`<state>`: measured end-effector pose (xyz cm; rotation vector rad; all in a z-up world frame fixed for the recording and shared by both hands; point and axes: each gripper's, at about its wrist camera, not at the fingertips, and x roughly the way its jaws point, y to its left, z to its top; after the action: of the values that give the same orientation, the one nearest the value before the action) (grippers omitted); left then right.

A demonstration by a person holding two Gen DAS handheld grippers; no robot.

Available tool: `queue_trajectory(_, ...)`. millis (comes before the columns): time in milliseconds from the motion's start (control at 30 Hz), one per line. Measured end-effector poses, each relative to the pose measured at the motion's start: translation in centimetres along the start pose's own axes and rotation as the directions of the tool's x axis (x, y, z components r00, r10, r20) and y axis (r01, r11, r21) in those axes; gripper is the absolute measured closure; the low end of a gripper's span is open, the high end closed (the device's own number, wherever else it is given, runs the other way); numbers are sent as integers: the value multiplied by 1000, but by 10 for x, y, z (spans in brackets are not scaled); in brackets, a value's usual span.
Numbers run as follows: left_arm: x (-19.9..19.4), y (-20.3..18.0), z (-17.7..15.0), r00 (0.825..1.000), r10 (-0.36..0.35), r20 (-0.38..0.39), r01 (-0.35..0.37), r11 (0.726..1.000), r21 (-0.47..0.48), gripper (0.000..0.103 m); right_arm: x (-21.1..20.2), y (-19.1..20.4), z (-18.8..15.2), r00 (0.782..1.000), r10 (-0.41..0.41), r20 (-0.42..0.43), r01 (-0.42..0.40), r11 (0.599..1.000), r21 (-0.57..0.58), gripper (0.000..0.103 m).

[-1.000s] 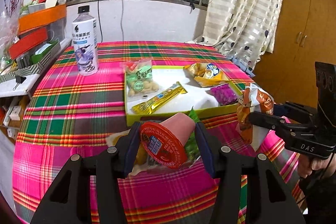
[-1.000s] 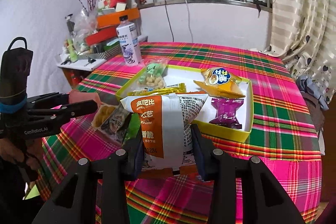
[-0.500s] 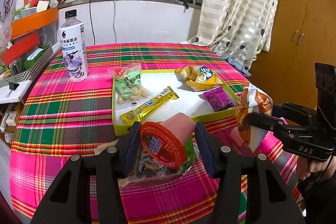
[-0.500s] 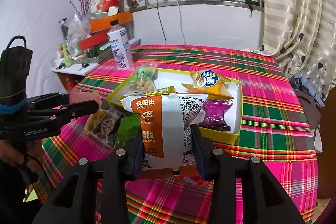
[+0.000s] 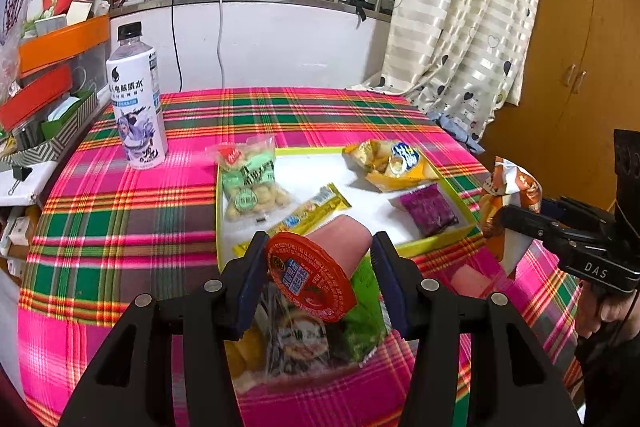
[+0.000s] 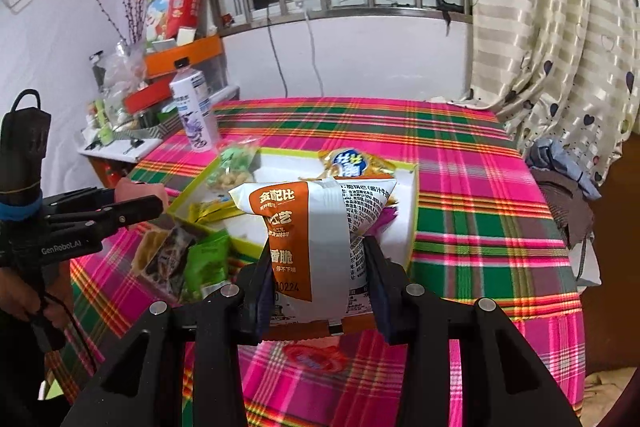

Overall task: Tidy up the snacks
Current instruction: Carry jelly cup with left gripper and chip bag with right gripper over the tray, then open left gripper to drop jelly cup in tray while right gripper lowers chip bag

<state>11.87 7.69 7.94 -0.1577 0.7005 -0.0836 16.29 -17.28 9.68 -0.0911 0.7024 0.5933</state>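
My left gripper is shut on a pink jelly cup with a red foil lid, held above loose snack packets in front of the tray. My right gripper is shut on an orange-and-white snack bag, held above the table at the tray's near edge; it also shows in the left wrist view. The yellow-rimmed white tray holds a green nut packet, a yellow bar, a yellow chip bag and a purple packet.
A white drink bottle stands on the plaid tablecloth at the back left. A cluttered side shelf is at the left. A second jelly cup lies under my right gripper. Curtains hang at the back right.
Both grippers have kept their hold and shifted slightly over the table; the tray and bottle look closer and further right in the left wrist view. No item was released.
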Motion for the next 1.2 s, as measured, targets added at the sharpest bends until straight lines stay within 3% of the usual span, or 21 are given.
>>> queue_trajectory(467,37,11,27,999,36,4,-36,999,8,50,39,-22,27,999,-35,3,35,998,52,64)
queue_trajectory(900,61,30,31,998,67,-14,-68,997,-22,50,89,3,33,999,-1,-51,2,1000,10,64)
queue_trajectory(1200,67,48,32,995,101,-19,-102,993,-55,50,107,28,31,997,-20,-78,12,995,-101,64)
